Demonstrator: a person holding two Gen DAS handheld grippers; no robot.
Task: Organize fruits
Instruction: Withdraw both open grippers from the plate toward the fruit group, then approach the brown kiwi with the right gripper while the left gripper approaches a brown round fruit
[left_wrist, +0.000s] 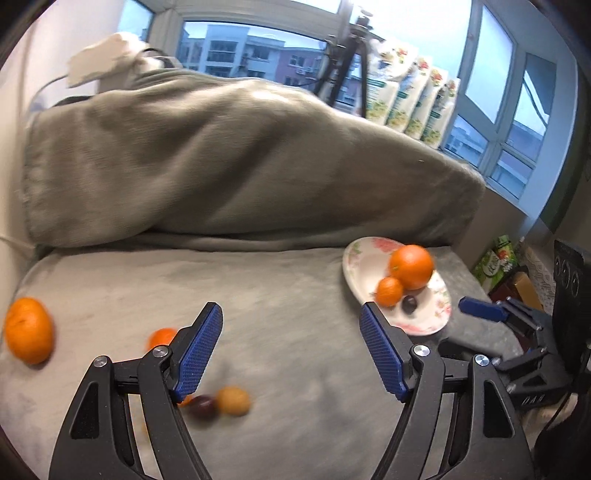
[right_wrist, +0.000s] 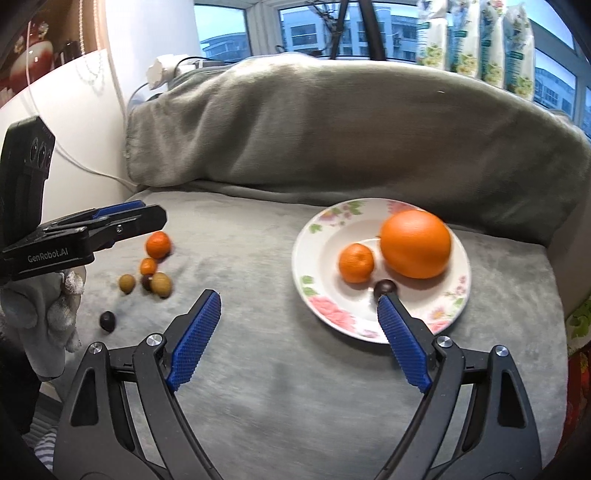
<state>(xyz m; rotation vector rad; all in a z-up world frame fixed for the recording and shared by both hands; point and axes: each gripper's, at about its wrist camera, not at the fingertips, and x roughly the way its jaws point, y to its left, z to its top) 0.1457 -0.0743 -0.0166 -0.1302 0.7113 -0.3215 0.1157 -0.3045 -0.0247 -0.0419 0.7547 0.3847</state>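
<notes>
Both the left gripper (left_wrist: 291, 354) and right gripper (right_wrist: 299, 332) gape empty; the small, probably slippery loose fruits (right_wrist: 160, 283) at centre-left want gripping across their middles

Motion blur smears the loose fruits (left_wrist: 218, 402) in the left wrist view; the left gripper's finger (left_wrist: 195, 354) partly hides what may be a mandarin (left_wrist: 160, 338).

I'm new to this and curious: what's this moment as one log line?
plate: three fruits | blanket: loose fruits | left gripper: open | right gripper: open
</notes>
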